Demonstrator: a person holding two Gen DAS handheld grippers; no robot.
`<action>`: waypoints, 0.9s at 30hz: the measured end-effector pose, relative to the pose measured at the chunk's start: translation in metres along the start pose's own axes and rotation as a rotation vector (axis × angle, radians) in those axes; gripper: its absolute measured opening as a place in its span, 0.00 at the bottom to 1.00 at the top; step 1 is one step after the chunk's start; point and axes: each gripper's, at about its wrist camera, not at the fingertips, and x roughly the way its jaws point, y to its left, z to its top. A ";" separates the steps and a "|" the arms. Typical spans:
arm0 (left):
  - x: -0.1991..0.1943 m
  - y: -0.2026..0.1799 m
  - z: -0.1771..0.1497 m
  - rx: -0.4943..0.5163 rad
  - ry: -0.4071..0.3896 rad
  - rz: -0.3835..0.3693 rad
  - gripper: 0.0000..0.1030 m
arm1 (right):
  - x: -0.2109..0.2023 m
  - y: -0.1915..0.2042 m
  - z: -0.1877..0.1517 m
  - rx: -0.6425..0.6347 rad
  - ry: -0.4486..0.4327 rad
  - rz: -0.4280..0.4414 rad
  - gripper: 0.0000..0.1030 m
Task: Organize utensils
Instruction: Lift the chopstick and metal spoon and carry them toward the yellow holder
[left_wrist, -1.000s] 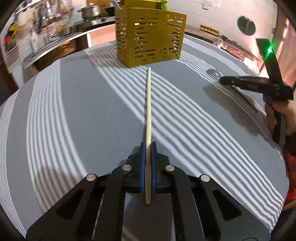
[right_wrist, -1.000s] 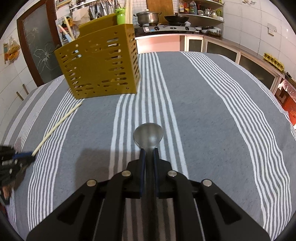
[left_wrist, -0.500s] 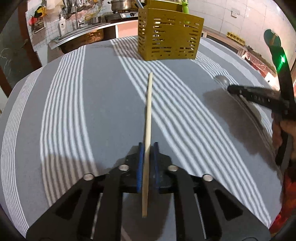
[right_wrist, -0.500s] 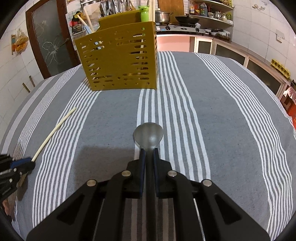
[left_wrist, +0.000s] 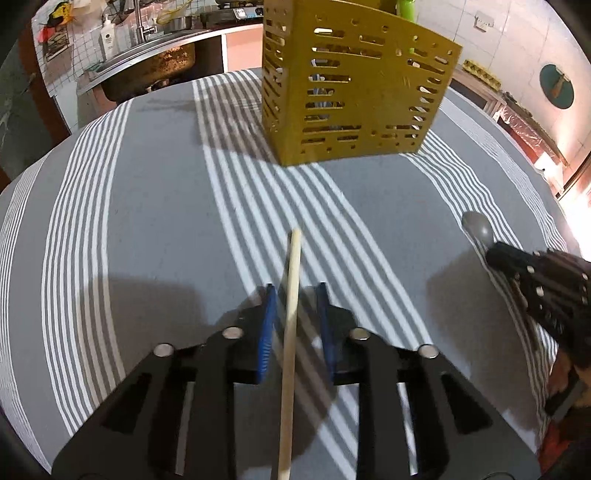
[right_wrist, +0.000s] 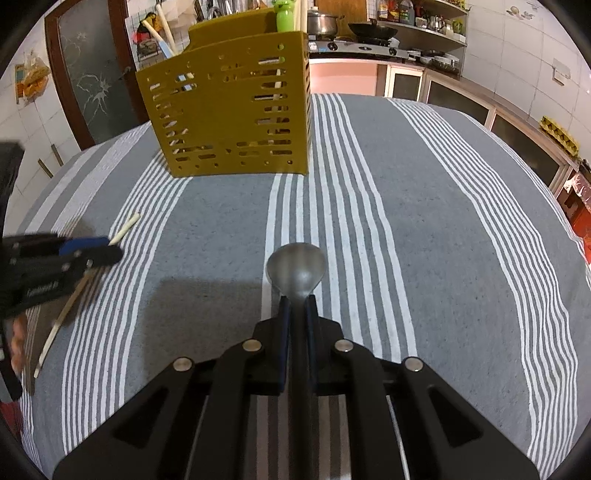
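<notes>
A pale wooden chopstick (left_wrist: 290, 325) lies between the blue pads of my left gripper (left_wrist: 295, 291), whose jaws stand open around it without touching. The chopstick also shows in the right wrist view (right_wrist: 125, 227). My right gripper (right_wrist: 296, 301) is shut on a metal spoon (right_wrist: 296, 266) by its handle, bowl forward, just above the cloth. The spoon bowl shows in the left wrist view (left_wrist: 477, 226) too. A yellow perforated utensil holder (left_wrist: 354, 88) stands at the far side and also shows in the right wrist view (right_wrist: 232, 114); it holds several utensils.
The table wears a grey cloth with white stripes (right_wrist: 424, 221). A kitchen counter with a stove and pots (right_wrist: 354, 33) lies behind the table. A sink counter (left_wrist: 147, 55) is at the far left. The right gripper's body (left_wrist: 546, 295) sits to my right.
My left gripper's jaws have opened and let go of the chopstick, which now lies loose between the pads. Both grippers have moved closer to the yellow holder. The right gripper still holds the spoon.
</notes>
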 end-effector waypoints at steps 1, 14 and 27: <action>0.001 0.001 0.003 -0.005 0.008 -0.002 0.06 | 0.001 0.001 0.002 -0.003 0.014 -0.005 0.09; -0.037 0.013 0.004 -0.135 -0.133 -0.029 0.04 | -0.022 0.003 0.013 0.039 -0.046 0.035 0.09; -0.135 -0.015 -0.006 -0.161 -0.550 0.091 0.04 | -0.073 0.012 0.026 0.062 -0.300 0.102 0.08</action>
